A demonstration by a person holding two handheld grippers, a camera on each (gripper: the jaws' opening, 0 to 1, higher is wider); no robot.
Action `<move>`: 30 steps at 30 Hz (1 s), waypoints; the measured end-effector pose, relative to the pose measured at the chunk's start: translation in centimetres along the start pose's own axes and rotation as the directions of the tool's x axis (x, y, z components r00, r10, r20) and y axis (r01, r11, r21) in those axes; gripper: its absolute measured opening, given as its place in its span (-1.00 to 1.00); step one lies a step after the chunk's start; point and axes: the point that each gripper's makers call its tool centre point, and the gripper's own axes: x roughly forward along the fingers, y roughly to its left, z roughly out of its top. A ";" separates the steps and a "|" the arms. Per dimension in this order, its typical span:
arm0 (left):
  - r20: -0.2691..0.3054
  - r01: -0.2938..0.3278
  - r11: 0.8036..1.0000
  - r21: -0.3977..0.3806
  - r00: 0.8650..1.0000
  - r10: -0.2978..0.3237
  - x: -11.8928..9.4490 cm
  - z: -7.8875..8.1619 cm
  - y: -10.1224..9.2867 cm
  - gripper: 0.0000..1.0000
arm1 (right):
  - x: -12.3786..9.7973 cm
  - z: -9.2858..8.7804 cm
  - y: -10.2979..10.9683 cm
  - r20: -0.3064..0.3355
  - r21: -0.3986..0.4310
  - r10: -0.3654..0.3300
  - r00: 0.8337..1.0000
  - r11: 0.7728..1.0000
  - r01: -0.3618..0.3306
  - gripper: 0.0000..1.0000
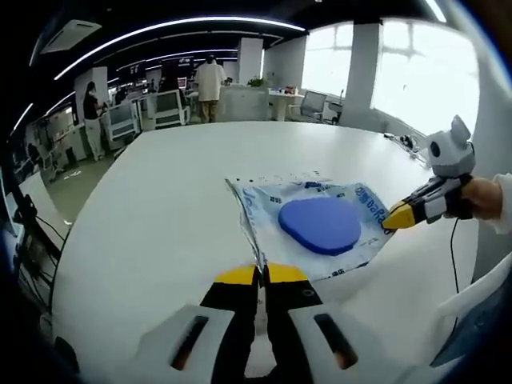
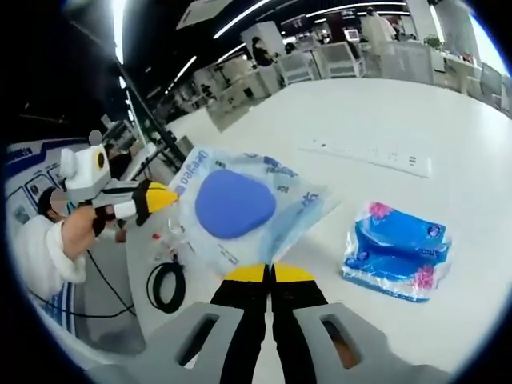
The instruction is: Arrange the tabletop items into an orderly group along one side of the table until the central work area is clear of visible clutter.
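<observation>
Item: clear plastic bag [image 1: 320, 228] with blue print, containing one flat blue rounded pad [image 1: 320, 225]; held taut above the white table [image 1: 160, 200] between two tongs. Left gripper [image 1: 262, 276]: jaws closed, yellow tips pinching the bag's near edge. Right gripper [image 2: 269, 274]: jaws likewise closed on the bag's opposite edge; in the left gripper view it enters at the bag's far right corner [image 1: 398, 216]. Both tongs therefore grip thin film only, not the pad itself. Other items, placed relative to the bag in the right gripper view: a blue tissue pack [image 2: 396, 252] lying on the table to the bag's right, well apart; a white power strip [image 2: 368, 154] beyond the bag, farther up the table; a coiled black cable [image 2: 166, 286] below the bag's left edge, past the table's rim, apparently off the tabletop. Risks, as judged: film slipping from either pinch, since each hold is narrow and the pad weighs the middle; the pad sliding out should the open end tip downward, though which edge is open cannot be told; tearing if the hands pull apart; the bag being set down near the table's rim and sliding off toward the cable.
</observation>
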 end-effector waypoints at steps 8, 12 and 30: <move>-0.024 -0.001 1.000 0.014 1.000 0.001 2.0 0.6 0.5 -1.00 | 1.2 0.7 -1.6 -0.014 -0.068 -0.050 0.999 0.997 0.049 -1.00; -0.036 -0.001 0.999 0.032 0.999 0.002 3.0 0.7 0.5 -1.00 | 1.8 0.8 -2.4 -0.030 -0.082 -0.075 0.997 0.994 0.073 -1.00; -0.093 0.001 0.998 0.055 0.996 0.005 6.2 -0.1 2.0 -1.00 | 4.6 0.7 -5.0 -0.081 -0.110 -0.118 0.990 0.988 0.109 -1.00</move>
